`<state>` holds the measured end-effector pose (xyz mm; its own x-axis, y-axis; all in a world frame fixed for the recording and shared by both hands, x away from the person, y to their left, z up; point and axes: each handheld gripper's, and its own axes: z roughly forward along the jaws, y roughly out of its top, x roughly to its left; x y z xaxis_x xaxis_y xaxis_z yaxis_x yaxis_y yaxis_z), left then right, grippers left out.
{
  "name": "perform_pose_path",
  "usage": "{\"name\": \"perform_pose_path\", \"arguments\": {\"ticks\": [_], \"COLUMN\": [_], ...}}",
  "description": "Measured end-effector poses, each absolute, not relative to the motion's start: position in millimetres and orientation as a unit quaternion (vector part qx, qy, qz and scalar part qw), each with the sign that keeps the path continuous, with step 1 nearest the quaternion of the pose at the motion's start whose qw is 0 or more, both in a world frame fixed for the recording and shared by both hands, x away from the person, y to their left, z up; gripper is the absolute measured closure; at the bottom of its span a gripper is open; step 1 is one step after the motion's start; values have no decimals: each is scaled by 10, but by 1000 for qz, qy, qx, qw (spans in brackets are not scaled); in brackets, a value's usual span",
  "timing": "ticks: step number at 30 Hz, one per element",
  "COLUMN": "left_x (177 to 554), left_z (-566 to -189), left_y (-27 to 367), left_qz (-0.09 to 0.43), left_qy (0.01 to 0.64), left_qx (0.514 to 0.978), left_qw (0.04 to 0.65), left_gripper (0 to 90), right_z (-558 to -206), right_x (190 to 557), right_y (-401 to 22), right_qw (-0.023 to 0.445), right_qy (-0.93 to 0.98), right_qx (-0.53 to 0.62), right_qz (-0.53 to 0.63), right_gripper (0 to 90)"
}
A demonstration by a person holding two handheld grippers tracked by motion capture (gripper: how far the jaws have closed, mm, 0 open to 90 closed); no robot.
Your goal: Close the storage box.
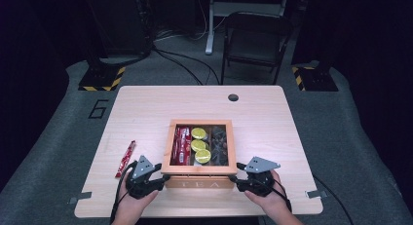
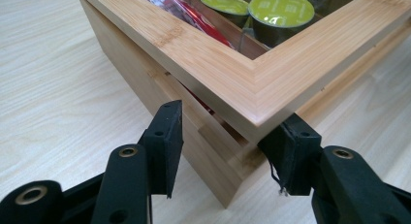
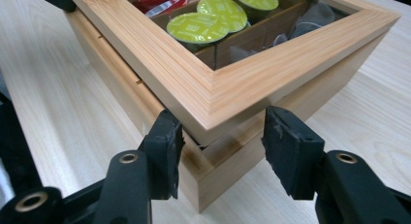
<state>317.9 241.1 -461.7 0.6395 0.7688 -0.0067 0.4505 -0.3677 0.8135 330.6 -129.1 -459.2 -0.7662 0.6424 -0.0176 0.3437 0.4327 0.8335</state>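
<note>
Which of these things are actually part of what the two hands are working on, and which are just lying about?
In the job:
- wooden tea box, its glass-paned lid slightly lifted at the front
- left tool at the box's front left corner
- right tool at its front right corner

Just lying about:
- red packet on the table, left of the box
- folding chair behind the table

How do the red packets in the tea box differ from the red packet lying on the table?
The red packets in the box lie under the glass lid in the box's leftmost compartment, several side by side; the loose red packet lies alone on the bare table, left of the box. The boxed ones run straight front to back; the loose one lies slanted. Both are long, narrow and red.
</note>
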Motion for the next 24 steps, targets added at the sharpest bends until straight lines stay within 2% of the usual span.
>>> {"name": "perform_pose_path", "arguments": {"ticks": [4,8,11,13,14,24], "left_x": [3178,3177,3179,3179,3165,3174], "left_z": [-4619,-4652,-4682,-4701,-4696,-4573], "left_y": [2409,2394,2389,2371,2368,2432], "left_qz": [179,162,161,153,153,168], "left_qy": [380,379,374,373,375,380], "left_qx": [806,814,824,828,822,804], "left_qw": [418,410,394,390,399,426], "left_gripper": [467,372,346,331,312,315], "right_z": [-4592,-4611,-4645,-4654,-4641,-4528], "right_x": [3304,3313,3303,3307,3309,3337], "right_y": [-1288,-1283,-1244,-1235,-1242,-1340], "right_qw": [164,150,162,153,152,151], "right_qy": [833,841,853,854,852,827], "right_qx": [298,298,288,284,284,299], "right_qz": [436,426,403,408,412,452], "right_gripper": [471,394,379,320,322,339]}}
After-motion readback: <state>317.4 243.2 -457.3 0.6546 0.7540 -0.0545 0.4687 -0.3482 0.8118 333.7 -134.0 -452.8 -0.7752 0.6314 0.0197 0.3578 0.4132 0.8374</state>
